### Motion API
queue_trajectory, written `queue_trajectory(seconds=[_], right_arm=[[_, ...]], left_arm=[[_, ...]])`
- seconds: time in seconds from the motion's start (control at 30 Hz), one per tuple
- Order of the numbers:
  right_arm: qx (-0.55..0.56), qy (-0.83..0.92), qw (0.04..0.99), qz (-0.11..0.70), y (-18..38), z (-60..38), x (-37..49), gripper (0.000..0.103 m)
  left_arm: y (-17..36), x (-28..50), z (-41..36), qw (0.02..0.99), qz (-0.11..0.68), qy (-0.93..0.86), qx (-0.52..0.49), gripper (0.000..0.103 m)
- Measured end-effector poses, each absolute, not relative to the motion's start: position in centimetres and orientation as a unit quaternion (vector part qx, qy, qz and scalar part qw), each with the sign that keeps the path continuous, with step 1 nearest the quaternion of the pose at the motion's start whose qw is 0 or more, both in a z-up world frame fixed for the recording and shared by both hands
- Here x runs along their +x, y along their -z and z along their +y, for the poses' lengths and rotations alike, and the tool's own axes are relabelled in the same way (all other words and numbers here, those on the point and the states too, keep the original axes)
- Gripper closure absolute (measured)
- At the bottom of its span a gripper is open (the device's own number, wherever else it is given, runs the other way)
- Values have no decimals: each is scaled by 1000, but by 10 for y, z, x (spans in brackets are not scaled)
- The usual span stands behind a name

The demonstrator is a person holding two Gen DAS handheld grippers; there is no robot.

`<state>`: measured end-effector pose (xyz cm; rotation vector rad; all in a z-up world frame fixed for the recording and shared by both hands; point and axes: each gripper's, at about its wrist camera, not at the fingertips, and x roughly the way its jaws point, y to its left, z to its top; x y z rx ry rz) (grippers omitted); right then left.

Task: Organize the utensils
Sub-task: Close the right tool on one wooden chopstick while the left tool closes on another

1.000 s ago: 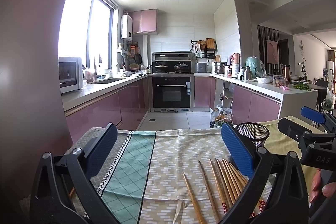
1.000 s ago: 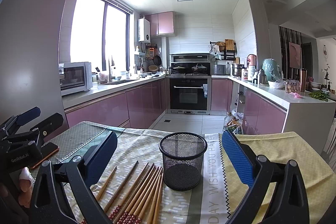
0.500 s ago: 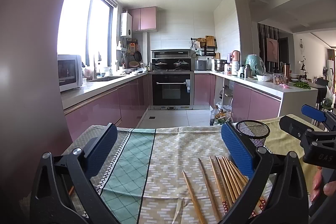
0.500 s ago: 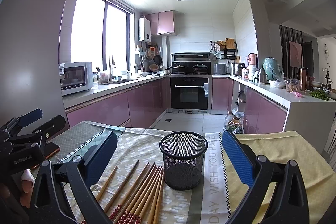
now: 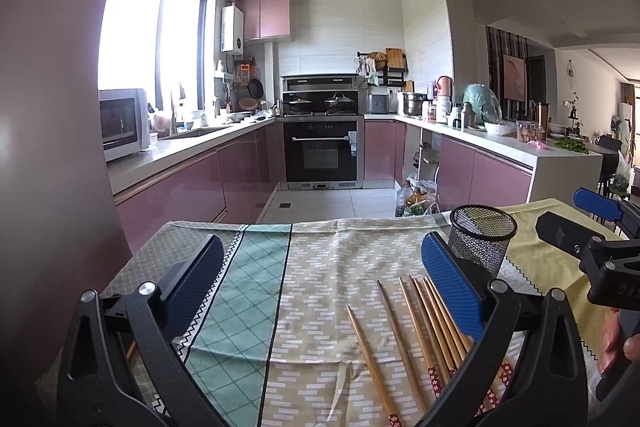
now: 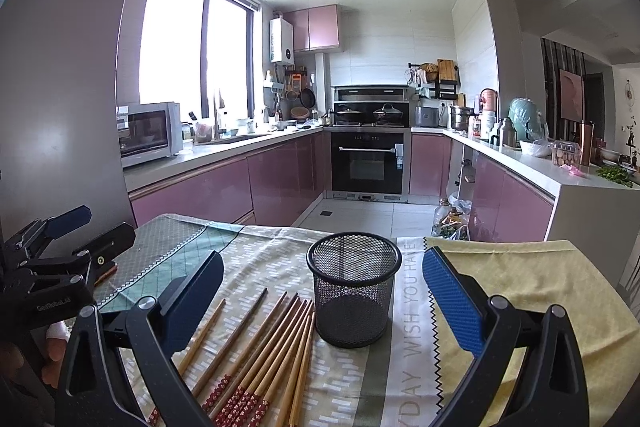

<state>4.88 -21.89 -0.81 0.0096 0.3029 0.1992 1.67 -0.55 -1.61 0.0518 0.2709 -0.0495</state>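
Several wooden chopsticks (image 6: 272,343) with red patterned ends lie side by side on the tablecloth, just left of a black mesh cup (image 6: 354,291) that stands upright and empty. In the left wrist view the chopsticks (image 5: 424,323) lie under my right finger and the cup (image 5: 482,241) stands beyond it. My left gripper (image 5: 320,267) is open and empty above the cloth. My right gripper (image 6: 322,281) is open and empty, with the cup between its fingers' lines of sight. Each gripper shows at the edge of the other's view.
The table carries a patchwork cloth (image 5: 316,267) of green, beige and yellow panels (image 6: 520,279). Its far edge drops to the kitchen floor. Pink cabinets, an oven and cluttered counters stand well beyond.
Both views have shifted only slightly; the left gripper has tipped a little. The chopsticks and cup have not moved.
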Motion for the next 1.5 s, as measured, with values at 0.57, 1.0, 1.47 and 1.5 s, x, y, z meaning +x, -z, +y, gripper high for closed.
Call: queue_trajectory(seconds=[0.57,1.0,1.47,1.5], right_arm=[[-42,-115,917,380,86,-210,97,40],[-56,-135,892,427,102,-199,111,55],[-5,-175,880,442,97,-202,127,97],[-2,-178,880,441,97,-203,126,97]], left_arm=[[93,73,-16,931,345,95,72,33],[116,97,-28,902,404,134,68,53],[123,124,-25,887,436,150,15,93],[122,124,-25,887,436,152,11,93]])
